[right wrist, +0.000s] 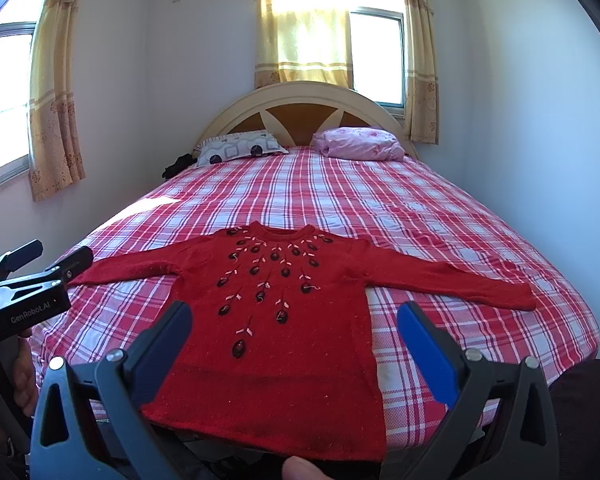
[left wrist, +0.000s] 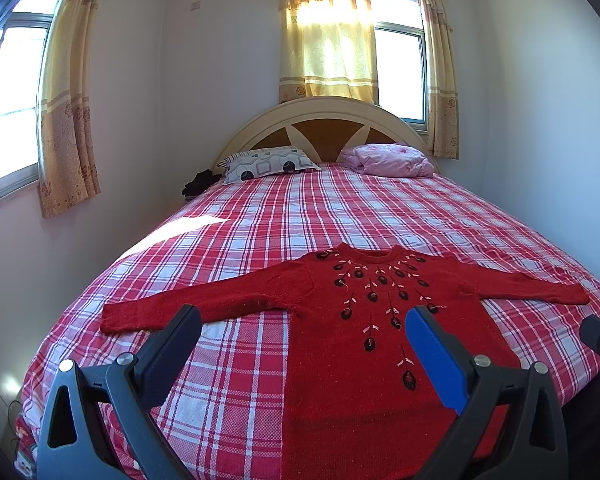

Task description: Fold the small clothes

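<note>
- A red knitted sweater (left wrist: 340, 320) lies flat and face up on the bed (left wrist: 300, 208), in the lower middle of both frames, its collar toward the headboard (left wrist: 324, 124) and its hem at the bed's near edge.
- Both sleeves are spread outward: in the left wrist view one reaches to the lower left of the frame and the other to the right edge.
- Dark embroidered buds with pale stitches fan down from the collar over the chest.
- The bed carries a red-and-white plaid cover; a sunlit patch falls on its left side.
- The left tongs (left wrist: 304, 320) hang above the sweater's left half with the fingers spread wide apart, released, grasping nothing; one finger is dark, the other has a blue pad.
- The right tongs (right wrist: 294, 316) hover over the sweater's lower body, likewise spread wide and empty.
- In the right wrist view the left tongs also show at the left edge of the frame, beside the tip of the sweater's sleeve; whether they touch it cannot be told.
- A fingertip (right wrist: 300, 468) shows at the bottom edge of the right wrist view.
- At the head of the bed lie a patterned pillow (left wrist: 266, 162) on the left and a bundled pink blanket (left wrist: 388, 160) on the right.
- Yellow curtains (left wrist: 328, 32) hang at the windows in the upper part of the frame.
</note>
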A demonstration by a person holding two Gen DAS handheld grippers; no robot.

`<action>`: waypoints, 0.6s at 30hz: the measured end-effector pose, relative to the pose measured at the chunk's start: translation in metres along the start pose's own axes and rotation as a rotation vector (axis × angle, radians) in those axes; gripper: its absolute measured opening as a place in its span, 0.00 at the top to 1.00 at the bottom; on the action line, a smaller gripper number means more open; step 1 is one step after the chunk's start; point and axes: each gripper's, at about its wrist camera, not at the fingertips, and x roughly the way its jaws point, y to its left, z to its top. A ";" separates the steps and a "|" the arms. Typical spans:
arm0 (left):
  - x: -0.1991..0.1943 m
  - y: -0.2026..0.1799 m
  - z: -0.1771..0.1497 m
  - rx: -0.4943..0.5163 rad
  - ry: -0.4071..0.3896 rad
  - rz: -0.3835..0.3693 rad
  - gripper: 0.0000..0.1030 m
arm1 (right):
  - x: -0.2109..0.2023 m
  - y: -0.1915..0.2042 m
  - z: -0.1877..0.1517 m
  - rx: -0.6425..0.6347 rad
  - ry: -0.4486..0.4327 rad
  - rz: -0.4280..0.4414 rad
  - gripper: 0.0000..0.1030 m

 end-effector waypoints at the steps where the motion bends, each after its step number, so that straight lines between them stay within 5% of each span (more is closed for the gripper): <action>1: 0.000 0.000 0.000 -0.001 0.000 0.001 0.01 | 0.000 0.000 0.000 0.000 0.001 0.000 0.00; 18: 0.000 0.002 -0.002 -0.001 -0.011 0.001 0.01 | 0.002 0.000 -0.002 -0.002 0.011 0.001 0.00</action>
